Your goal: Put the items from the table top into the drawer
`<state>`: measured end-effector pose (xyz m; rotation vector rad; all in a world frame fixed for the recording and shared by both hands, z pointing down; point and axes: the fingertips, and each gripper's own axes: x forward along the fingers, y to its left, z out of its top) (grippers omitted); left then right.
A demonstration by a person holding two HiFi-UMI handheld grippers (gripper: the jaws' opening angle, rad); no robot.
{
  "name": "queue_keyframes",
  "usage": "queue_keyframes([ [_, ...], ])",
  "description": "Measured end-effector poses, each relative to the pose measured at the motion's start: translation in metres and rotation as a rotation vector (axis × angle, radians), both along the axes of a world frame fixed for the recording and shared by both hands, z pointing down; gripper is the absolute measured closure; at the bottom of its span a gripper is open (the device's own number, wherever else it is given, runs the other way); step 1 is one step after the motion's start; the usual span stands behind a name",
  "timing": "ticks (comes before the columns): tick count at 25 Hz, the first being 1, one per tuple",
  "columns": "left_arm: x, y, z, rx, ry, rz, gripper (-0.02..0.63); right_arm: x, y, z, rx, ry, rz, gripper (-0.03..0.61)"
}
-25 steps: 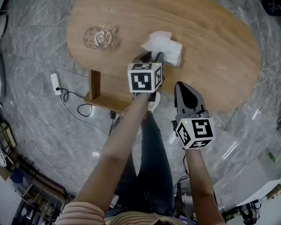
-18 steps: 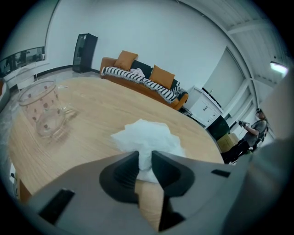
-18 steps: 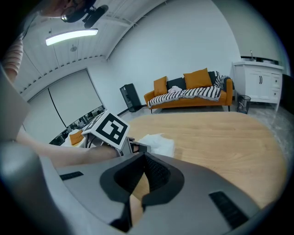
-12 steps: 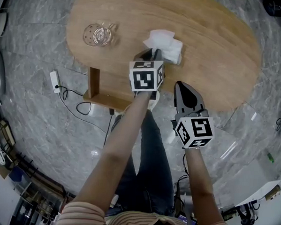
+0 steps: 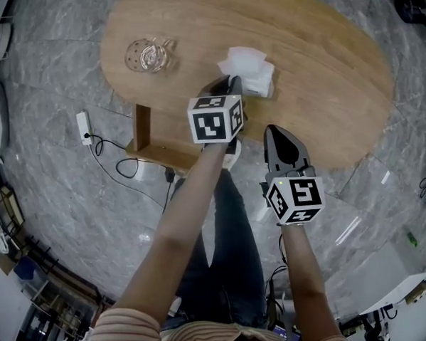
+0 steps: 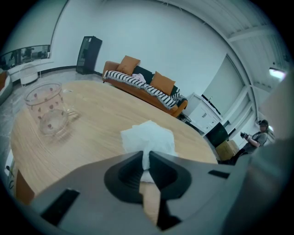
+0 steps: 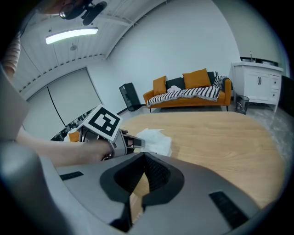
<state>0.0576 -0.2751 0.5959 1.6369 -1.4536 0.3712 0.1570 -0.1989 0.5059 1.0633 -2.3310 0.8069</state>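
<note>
Grey marble floor [image 5: 62, 194] fills the lower half of the head view, beneath the person's two forearms. Nearest, just below the frame's centre, the right claw [image 7: 144, 154] hovers at the near edge of the oval wooden worktop [image 5: 324, 79], its jaws together with nothing between them.

Just beyond, at the frame's centre, the left claw [image 6: 145, 155] reaches onto the worktop. Its jaws have just been closing, and they pinch the near edge of the crumpled white tissue [image 6: 149, 137], whose bulk lies on the wood. I judge the grasp made and the tissue ready to be lifted.

Farther off, at upper left, the clear glass mug [image 6: 46, 110] stands well apart from the tissue, so one item would remain.

No drawer shows for certain. A wooden panel [image 5: 142, 130] under the worktop's near left edge may belong to it.
</note>
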Motion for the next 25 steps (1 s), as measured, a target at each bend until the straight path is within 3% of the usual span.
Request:
queue_keyframes([
  [13, -0.015, 0.013, -0.055, 0.117, 0.098, -0.021, 0.581, 0.001, 0.018, -0.015, 0.035, 0.027, 0.066, 0.571],
  [25, -0.068, 0.069, -0.111, 0.203, 0.174, -0.012, 0.581, -0.04, 0.072, -0.036, 0.07, 0.043, 0.119, 0.571],
])
